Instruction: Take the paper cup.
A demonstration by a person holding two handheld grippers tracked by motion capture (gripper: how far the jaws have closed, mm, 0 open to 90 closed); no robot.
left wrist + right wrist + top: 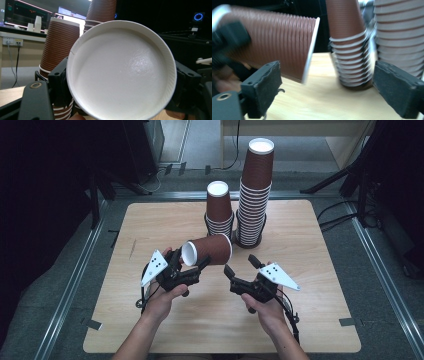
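A pale wooden table [300,320] sits in a dim room, with dark stands and cables around it. At its far side two stacks of upturned brown paper cups stand side by side: a short stack [219,210] and a tall stack [254,195], each seated in a dark ring that probably keeps it from tipping.

The left gripper [192,267] is clamped on a single cup [207,251], held on its side just above the table and in front of the short stack. Its white base [122,72] faces the left gripper's camera, and its mouth points toward the stacks.

The right gripper [241,265] is just beside the mouth with its jaws apart and nothing between them. The right gripper view is blurred, so whether it touches the cup is unclear.
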